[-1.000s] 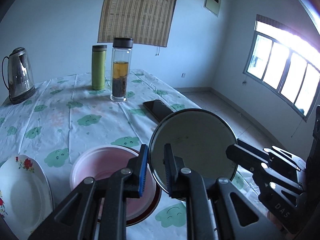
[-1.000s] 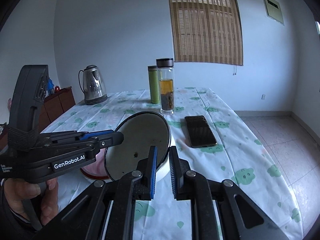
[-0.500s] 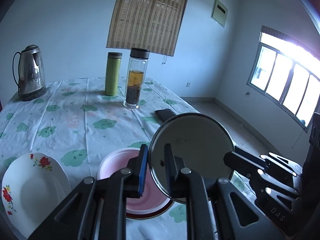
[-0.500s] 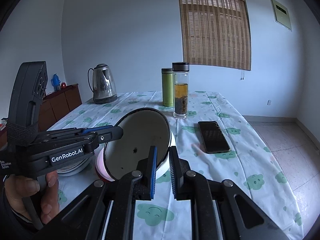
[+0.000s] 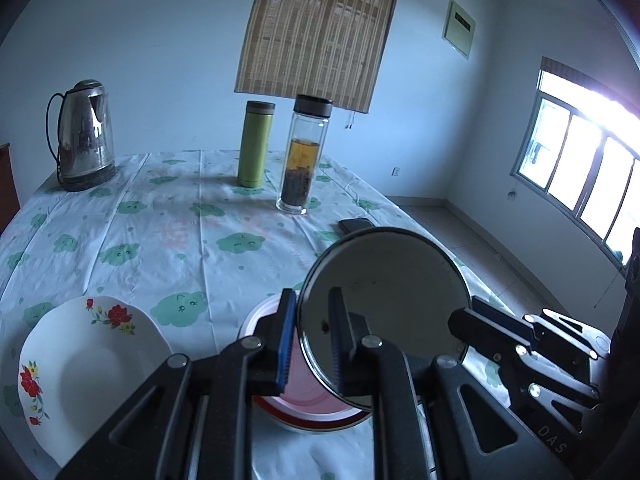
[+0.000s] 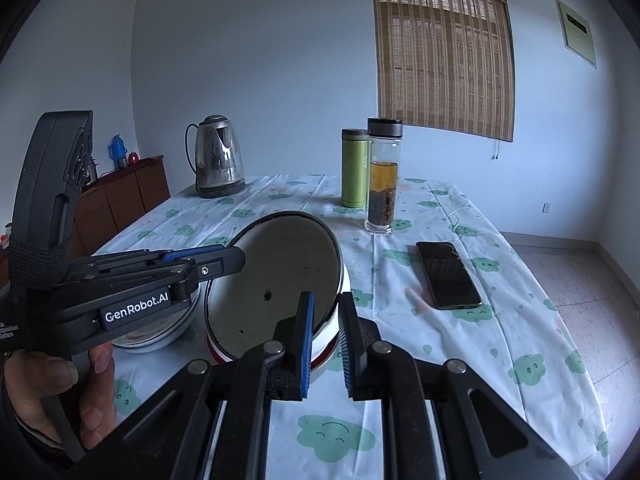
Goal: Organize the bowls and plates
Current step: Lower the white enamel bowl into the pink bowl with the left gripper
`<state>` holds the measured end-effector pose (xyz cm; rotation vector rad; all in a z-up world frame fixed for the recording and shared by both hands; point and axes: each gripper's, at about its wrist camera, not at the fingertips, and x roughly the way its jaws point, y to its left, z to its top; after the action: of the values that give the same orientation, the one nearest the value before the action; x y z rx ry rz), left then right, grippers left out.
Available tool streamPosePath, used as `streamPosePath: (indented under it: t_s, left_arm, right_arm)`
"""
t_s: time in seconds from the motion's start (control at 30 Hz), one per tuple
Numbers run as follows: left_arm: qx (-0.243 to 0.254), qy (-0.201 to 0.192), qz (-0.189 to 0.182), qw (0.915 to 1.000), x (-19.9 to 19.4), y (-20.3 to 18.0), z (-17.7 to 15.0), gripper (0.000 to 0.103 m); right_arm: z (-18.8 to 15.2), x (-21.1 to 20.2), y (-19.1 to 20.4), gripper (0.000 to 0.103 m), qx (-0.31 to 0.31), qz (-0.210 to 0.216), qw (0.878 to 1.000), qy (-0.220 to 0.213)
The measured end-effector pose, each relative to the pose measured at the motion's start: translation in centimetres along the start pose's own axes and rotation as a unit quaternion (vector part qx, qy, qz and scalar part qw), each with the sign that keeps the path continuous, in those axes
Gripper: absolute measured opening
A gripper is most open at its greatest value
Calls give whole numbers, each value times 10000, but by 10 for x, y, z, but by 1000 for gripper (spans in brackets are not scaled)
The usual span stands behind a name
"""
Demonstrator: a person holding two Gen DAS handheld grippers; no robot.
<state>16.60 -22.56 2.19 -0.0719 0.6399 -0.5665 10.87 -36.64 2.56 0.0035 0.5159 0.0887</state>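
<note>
Both wrist cameras sit close behind their fingers, looking slightly down across the table (image 5: 168,216) toward the far wall. Both show the kettle (image 5: 82,136) (image 6: 218,158), tea bottle (image 5: 305,156) (image 6: 383,176) and held enamel bowl (image 5: 392,300) (image 6: 280,276).

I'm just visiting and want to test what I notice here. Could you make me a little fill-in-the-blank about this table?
1. Both grippers, left and right, pinch the rim of one white ____.
2. The flowers on the plate are ____.
3. The phone lies flat with its screen facing ____.
4. Beside the glass bottle stands a flask coloured ____.

Missing words: bowl; red; up; green
</note>
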Motion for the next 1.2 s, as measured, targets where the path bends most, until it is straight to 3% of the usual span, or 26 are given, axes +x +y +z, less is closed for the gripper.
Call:
streamPosePath:
  t_s: [1.2]
  left_arm:
    - [-238, 360, 241, 9988, 15, 23, -8, 13]
  right_arm:
    - [-7, 42, 9, 13, -36, 114, 9983, 571]
